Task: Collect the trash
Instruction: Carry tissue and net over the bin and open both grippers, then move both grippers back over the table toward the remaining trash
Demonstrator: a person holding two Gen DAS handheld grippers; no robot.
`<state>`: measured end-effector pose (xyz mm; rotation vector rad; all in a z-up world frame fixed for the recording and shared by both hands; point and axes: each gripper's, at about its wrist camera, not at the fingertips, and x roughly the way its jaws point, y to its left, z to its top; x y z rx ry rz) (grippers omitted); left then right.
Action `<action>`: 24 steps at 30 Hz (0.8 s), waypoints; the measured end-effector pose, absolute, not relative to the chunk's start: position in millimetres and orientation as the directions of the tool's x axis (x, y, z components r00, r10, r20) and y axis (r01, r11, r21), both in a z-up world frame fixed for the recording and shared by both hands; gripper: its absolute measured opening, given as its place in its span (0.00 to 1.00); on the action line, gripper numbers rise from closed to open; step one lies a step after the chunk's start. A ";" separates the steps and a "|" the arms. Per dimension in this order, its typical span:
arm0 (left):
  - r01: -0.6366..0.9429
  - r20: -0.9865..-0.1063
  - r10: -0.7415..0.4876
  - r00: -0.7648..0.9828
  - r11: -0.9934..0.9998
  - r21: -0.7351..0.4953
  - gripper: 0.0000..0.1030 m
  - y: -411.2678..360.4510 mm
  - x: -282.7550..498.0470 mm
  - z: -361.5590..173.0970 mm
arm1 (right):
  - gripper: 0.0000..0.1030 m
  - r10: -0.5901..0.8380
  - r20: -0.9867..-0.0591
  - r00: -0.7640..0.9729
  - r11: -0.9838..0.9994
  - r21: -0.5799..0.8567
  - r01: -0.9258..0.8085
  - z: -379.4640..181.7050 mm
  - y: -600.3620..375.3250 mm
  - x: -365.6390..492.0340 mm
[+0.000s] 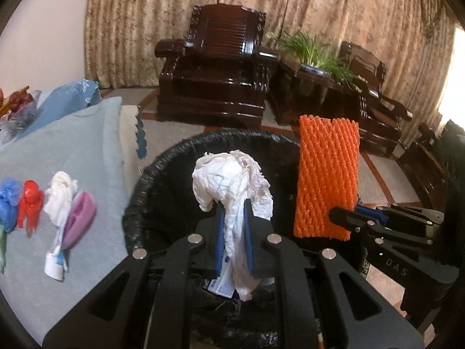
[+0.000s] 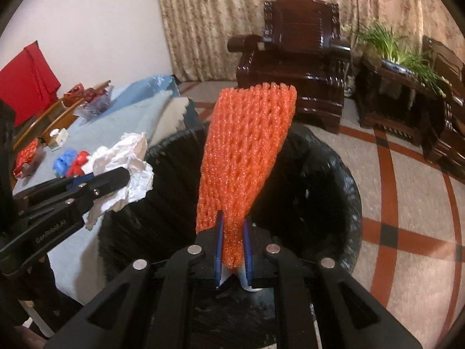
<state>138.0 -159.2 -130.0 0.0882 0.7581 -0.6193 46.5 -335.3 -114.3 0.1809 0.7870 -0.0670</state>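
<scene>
Clamped between the blue pads of the left gripper [image 1: 234,232] is a crumpled white tissue [image 1: 232,183], whose bunched top is held above the open mouth of a bin lined with a black bag [image 1: 136,203]. At the bottom of the bin, beneath the gripper, a small white and blue wrapper [image 1: 222,286] can be made out. To the right, an orange foam fruit net [image 2: 247,151] is pinched at its lower end by the right gripper [image 2: 234,238], with the jaws drawn narrow on it; the net is held upright and slightly tilted over the same bin. More trash is spread on the pale blue cloth [image 1: 87,133] of the table beside the bin: a blue crumpled piece [image 1: 10,200], a red crumpled piece [image 1: 29,203], a white crumpled tissue [image 1: 61,195], a purple object [image 1: 78,221] and a small white tube [image 1: 55,264], all lying close together. Dark wooden armchairs [image 1: 215,67] and a green plant [image 1: 314,49] are seen in front of beige curtains [image 1: 348,3] in the background.
</scene>
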 end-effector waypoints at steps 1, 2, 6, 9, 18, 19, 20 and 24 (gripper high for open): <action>0.558 -0.671 -0.493 0.554 0.818 -0.140 0.16 -163.0 138.7 -132.0 | 0.11 0.005 -0.716 0.698 0.982 0.136 0.132 -118.0 -336.8 45.8; 0.561 -0.675 -0.497 0.546 0.815 -0.146 0.18 -164.5 139.2 -134.5 | 0.13 0.000 -0.723 0.691 0.982 0.132 0.138 -122.9 -338.3 44.9; 0.550 -0.682 -0.500 0.535 0.818 -0.168 0.43 -160.8 139.7 -139.6 | 0.29 -0.015 -0.747 0.665 0.979 0.124 0.162 -133.9 -343.2 42.7; 0.529 -0.682 -0.492 0.541 0.830 -0.179 0.51 -152.0 142.8 -137.1 | 0.46 -0.031 -0.754 0.656 0.977 0.117 0.181 -138.1 -346.4 39.7; 0.429 -0.633 -0.412 0.655 0.893 -0.137 0.82 -104.1 139.6 -109.7 | 0.94 -0.047 -0.699 0.714 0.974 0.128 0.189 -114.7 -334.4 38.4; 0.416 -0.627 -0.398 0.669 0.900 -0.128 0.84 -96.8 138.3 -105.8 | 0.94 -0.038 -0.687 0.726 0.975 0.134 0.178 -109.9 -329.2 40.1; 0.396 -0.616 -0.377 0.691 0.911 -0.114 0.84 -86.1 136.7 -100.9 | 0.94 -0.032 -0.678 0.734 0.976 0.137 0.169 -105.2 -324.7 43.4; 0.322 -0.596 -0.308 0.741 0.943 -0.088 0.85 -46.4 132.2 -88.2 | 0.94 0.020 -0.642 0.767 0.983 0.153 0.102 -89.6 -296.0 57.2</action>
